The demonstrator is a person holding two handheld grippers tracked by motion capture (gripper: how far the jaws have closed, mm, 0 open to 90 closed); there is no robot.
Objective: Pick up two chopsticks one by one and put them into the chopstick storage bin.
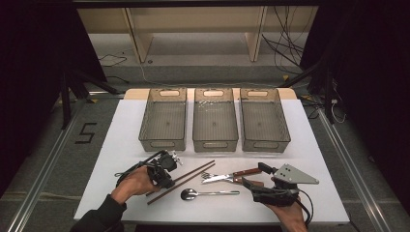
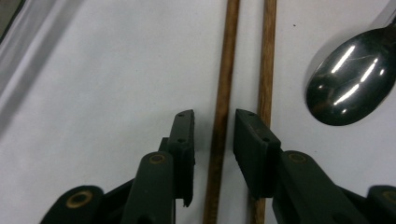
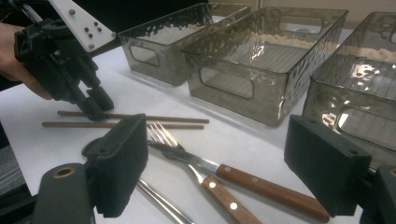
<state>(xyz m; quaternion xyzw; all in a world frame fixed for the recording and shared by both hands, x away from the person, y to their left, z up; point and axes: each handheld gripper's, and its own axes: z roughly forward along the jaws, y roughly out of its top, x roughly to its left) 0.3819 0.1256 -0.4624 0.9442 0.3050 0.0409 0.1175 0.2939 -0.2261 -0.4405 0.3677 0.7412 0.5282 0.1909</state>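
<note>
Left gripper view puts one chopstick [image 2: 219,116] lengthwise between your left gripper's [image 2: 213,128] slightly spread pads, near the table's [image 1: 121,125] front-left; right gripper [image 3: 224,168] waits wide open.

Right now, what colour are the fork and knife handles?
Reddish-brown wood handles with pale rivets, clearest in the right gripper view.

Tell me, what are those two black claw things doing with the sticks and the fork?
A person holds a gripper in each hand. The left gripper is down on the table with one wooden chopstick between its jaws, not yet squeezed. The other chopstick lies beside it, near the spoon. The right gripper waits open over the fork and knife. Three bins stand empty behind.
</note>
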